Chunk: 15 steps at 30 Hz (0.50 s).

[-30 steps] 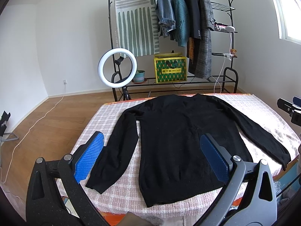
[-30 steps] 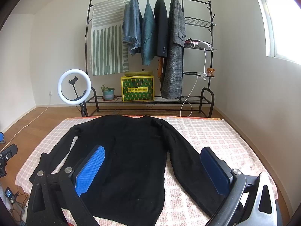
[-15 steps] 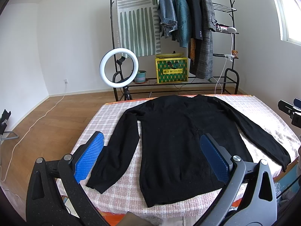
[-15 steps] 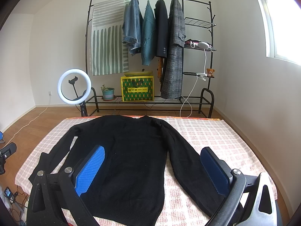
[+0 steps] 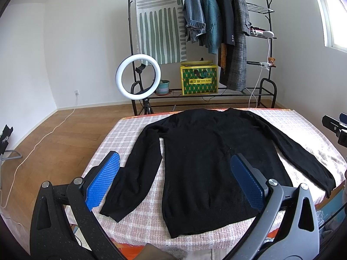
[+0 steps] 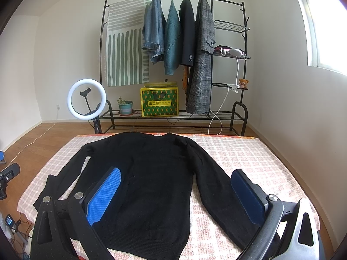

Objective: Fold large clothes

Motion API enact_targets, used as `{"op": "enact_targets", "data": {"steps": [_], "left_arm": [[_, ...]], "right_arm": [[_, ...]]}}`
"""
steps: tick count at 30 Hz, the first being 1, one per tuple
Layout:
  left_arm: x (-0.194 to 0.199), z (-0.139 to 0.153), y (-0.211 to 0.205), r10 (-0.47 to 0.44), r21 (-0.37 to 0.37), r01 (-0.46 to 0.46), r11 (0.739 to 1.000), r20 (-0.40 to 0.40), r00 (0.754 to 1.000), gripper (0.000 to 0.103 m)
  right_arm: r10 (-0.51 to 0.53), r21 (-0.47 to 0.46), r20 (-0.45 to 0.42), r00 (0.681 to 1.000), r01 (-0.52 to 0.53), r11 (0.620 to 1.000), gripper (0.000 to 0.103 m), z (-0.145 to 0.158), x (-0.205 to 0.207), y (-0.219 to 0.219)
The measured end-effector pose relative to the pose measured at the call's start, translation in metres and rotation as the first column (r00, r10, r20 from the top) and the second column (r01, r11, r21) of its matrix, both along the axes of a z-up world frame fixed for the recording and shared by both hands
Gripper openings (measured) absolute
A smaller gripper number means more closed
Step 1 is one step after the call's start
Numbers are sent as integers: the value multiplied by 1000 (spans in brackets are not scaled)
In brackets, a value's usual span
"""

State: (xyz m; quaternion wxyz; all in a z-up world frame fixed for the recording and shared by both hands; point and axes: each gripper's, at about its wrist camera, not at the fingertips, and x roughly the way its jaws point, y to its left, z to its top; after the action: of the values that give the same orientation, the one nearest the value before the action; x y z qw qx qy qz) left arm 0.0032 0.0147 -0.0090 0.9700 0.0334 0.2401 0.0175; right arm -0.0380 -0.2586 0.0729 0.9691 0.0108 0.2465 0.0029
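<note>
Bedroom-type space w/ wood floor, white walls, a clothes rack (image 5: 216,32) at the back and a ring light (image 5: 138,77) in front of it; nearer the camera a checked pink-white cloth (image 5: 134,223) covers the work surface. Left wrist view: black sweater (image 5: 212,169) lies flat, face down or up can't tell, collar toward the rack, hem toward the camera, so its long axis runs straight away from the left gripper (image 5: 175,186). Jaws stand wide apart, nothing between them, blue pads hovering above the near edge w/o touching fabric. Sweater's left sleeve (image 5: 134,173) angles down toward the left pad, cuff just beside it; the other sleeve runs out to the far right edge, well apart. Part of the other rig shows at the right border. Right wrist view: same rack and light behind, same checked cloth. Right gripper (image 6: 177,197) also spread wide and empty, sitting over the hem-side half of the body. Right sleeve (image 6: 219,192) passes diagonally between the pads toward the right pad, cuff hidden behind the finger. Judgement: each sleeve lies on its own gripper's side, so the left one is nearer the left cuff, right one nearer the right sleeve; likely first move is a sleeve fold inward across the body, approached from the hem end. No fold made yet, task at its start.
</note>
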Motion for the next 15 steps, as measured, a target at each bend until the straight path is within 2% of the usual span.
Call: {"op": "enact_targets", "data": {"steps": [15], "left_arm": [[8,-5,16,31,-12,-31,999,-12,999,103]], "right_arm": [[55,11,-5,998,-55,998,103,0,8,12]]}}
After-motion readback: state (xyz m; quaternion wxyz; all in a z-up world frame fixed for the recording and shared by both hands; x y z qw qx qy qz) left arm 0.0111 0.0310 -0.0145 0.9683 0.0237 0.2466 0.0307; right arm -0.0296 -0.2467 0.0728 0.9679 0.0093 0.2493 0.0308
